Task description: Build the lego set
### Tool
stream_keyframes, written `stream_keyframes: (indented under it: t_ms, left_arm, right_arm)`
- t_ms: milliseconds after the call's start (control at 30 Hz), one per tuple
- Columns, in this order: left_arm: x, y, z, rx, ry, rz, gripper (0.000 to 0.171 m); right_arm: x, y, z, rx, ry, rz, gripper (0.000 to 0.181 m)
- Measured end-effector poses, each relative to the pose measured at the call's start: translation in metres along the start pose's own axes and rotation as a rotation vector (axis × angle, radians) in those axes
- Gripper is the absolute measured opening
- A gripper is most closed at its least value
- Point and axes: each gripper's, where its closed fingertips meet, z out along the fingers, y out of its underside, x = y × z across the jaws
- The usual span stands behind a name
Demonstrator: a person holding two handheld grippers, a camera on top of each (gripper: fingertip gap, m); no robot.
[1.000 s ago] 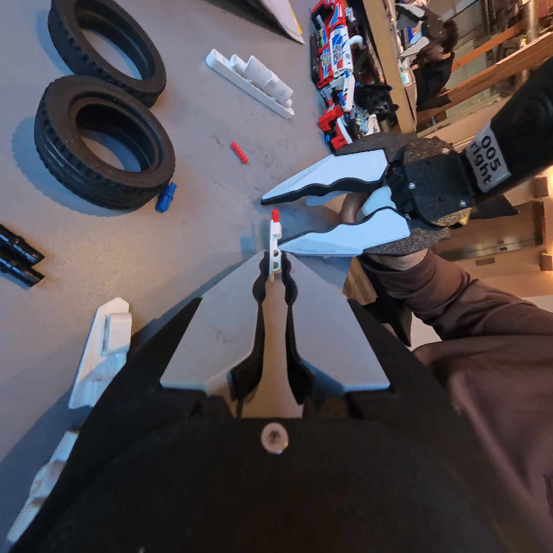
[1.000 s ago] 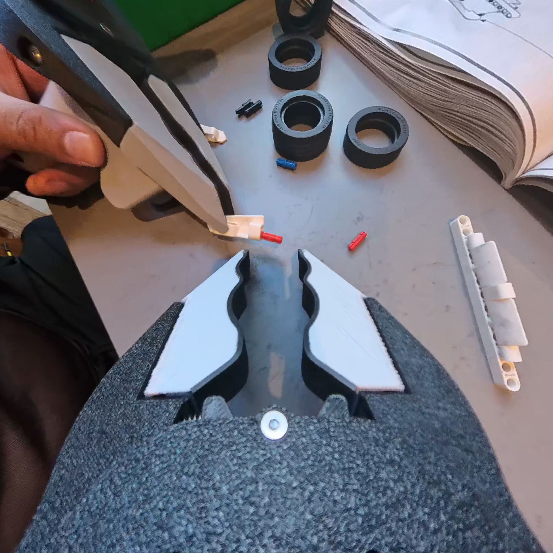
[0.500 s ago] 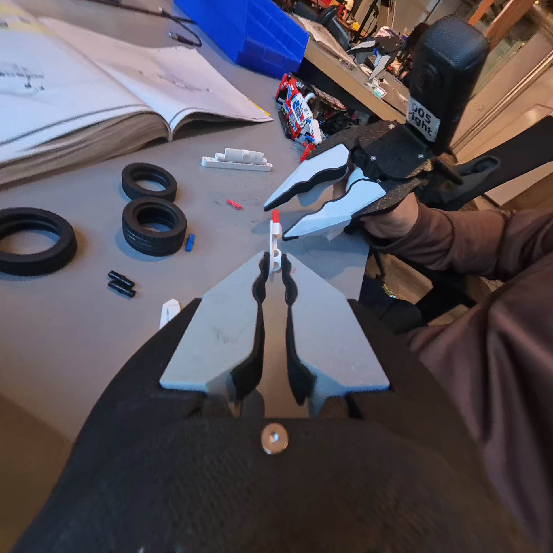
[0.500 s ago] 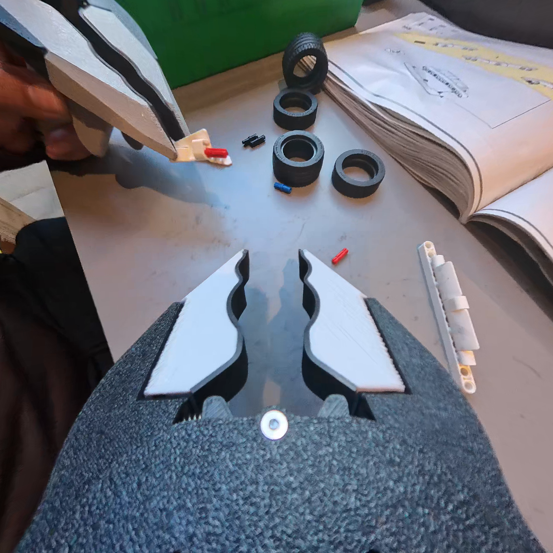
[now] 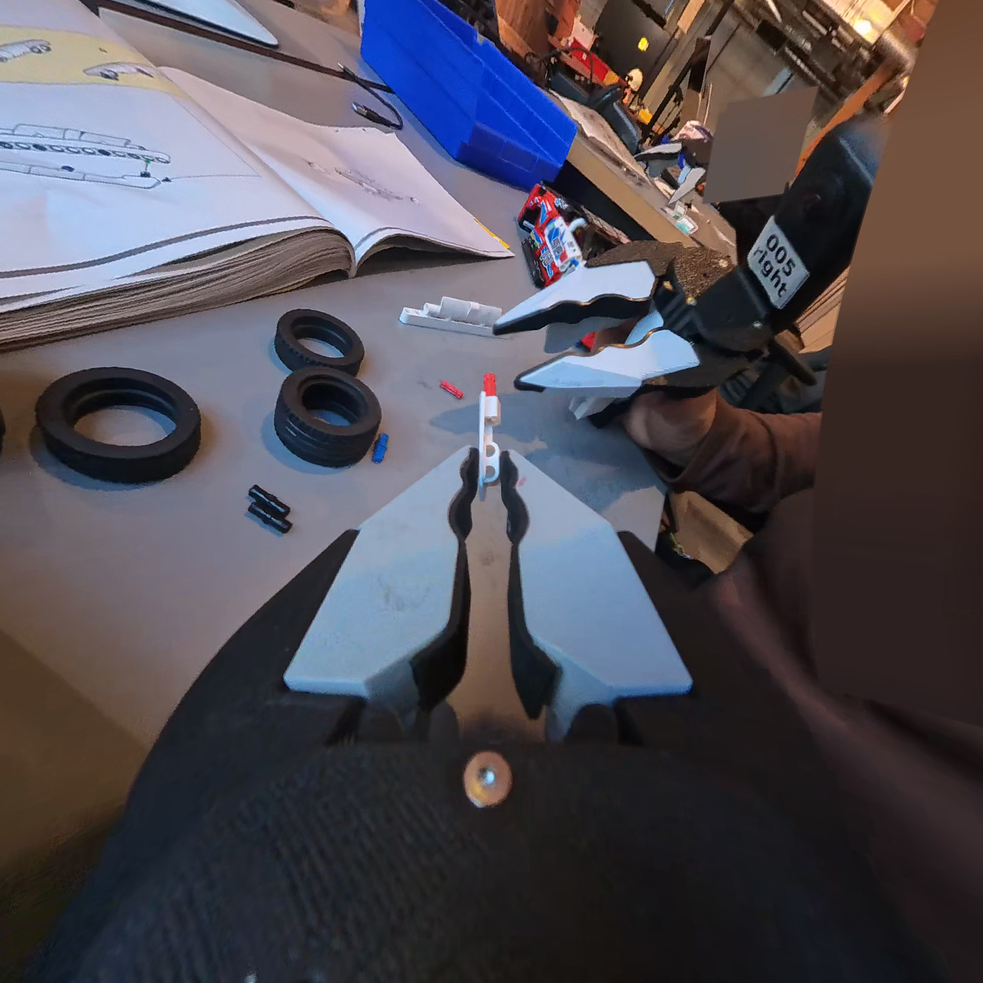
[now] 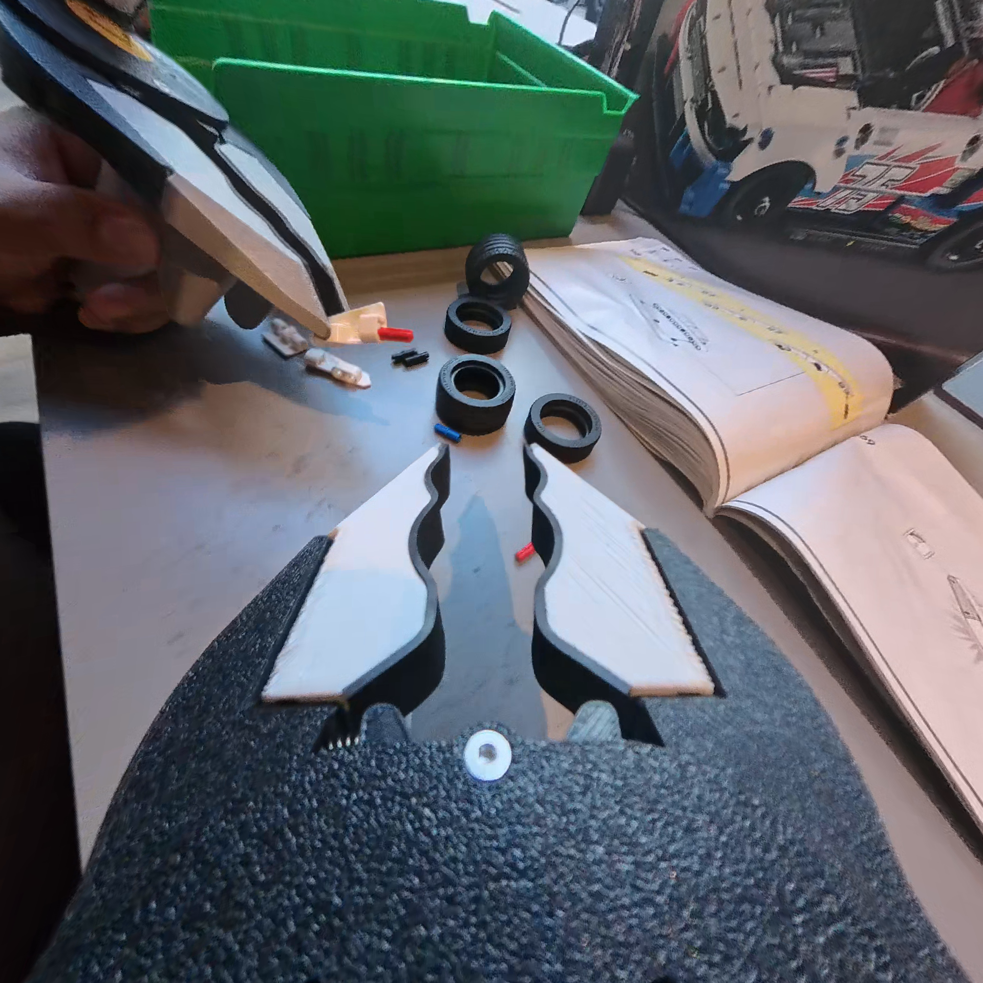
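Left wrist view: left gripper (image 5: 485, 458) pinches flat white holed piece (image 5: 488, 437).

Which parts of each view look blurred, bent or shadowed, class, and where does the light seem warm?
Left wrist view: the instruction book bows with wide-angle distortion; a flat grey patch covers part of the background; the sleeve is dark and soft. Right wrist view: the left gripper is slightly motion-blurred and casts a broad shadow on the table; the pages glow warm.
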Motion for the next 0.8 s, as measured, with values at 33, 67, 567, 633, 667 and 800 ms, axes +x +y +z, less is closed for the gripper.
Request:
stream_keyframes:
  t_ms: [33, 67, 567, 633, 667, 800]
  left_arm:
    - [-0.001, 0.000, 0.000, 0.001, 0.001, -0.010, 0.004]
    - [-0.002, -0.001, 0.000, 0.002, 0.000, -0.014, 0.004]
    - [-0.001, -0.002, 0.006, -0.018, 0.025, -0.005, 0.005]
    - [0.000, 0.000, 0.007, -0.029, 0.015, 0.016, 0.005]
    - [0.001, 0.001, 0.008, -0.037, 0.015, 0.019, 0.005]
    - [0.003, 0.003, 0.007, -0.042, 0.017, 0.026, 0.005]
  right_arm:
    - [0.002, -0.001, 0.000, 0.010, 0.004, 0.008, 0.027]
    - [0.005, -0.002, -0.001, 0.019, 0.009, 0.017, 0.027]
    - [-0.007, -0.008, 0.008, 0.035, -0.095, 0.020, 0.030]
    - [-0.011, -0.009, 0.006, 0.040, -0.119, 0.016, 0.030]
    - [-0.013, -0.008, 0.005, 0.037, -0.125, 0.015, 0.030]
    - [-0.021, -0.002, -0.001, 0.012, -0.142, 0.000, 0.030]
